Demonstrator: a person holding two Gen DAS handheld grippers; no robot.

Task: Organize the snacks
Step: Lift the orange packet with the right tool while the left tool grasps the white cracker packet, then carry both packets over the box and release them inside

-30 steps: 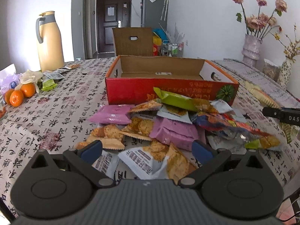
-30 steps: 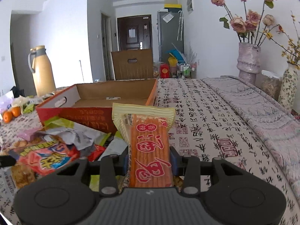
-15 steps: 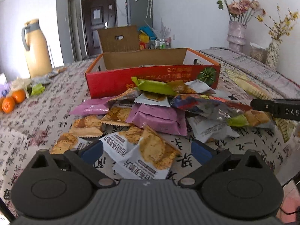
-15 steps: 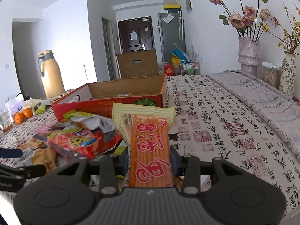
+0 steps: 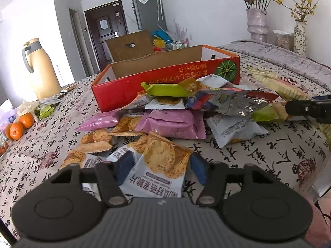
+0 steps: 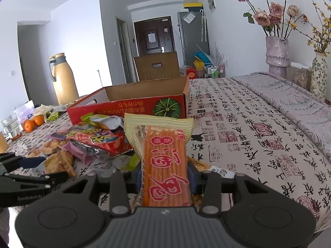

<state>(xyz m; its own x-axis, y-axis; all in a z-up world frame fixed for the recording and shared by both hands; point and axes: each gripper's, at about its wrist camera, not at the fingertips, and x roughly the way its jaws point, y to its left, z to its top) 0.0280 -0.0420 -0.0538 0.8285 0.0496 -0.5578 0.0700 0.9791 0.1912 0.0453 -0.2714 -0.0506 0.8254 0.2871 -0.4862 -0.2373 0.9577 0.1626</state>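
Observation:
A heap of snack packets (image 5: 173,122) lies on the patterned tablecloth in front of an open red cardboard box (image 5: 165,76). My left gripper (image 5: 162,170) is at the near edge of the heap. Its jaws are closing on a white cracker packet (image 5: 159,161), and the blue pads touch both of its sides. My right gripper (image 6: 165,175) is shut on a long orange-and-yellow stick-snack packet (image 6: 165,148), held upright to the right of the heap. In the left wrist view the right gripper's fingers (image 5: 306,109) come in from the right edge. The red box (image 6: 128,107) looks almost empty.
A tan thermos jug (image 5: 41,68) and oranges (image 5: 19,126) sit at the far left, with a glass (image 6: 11,126) near them. A brown carton (image 5: 130,45) stands behind the red box. Two flower vases (image 6: 277,55) stand at the back right. The table's edge runs close on the right.
My left gripper's jaws went from wide apart to closed in on the white cracker packet as it moved nearer and rolled. The right gripper drifted sideways with its stick packet still held.

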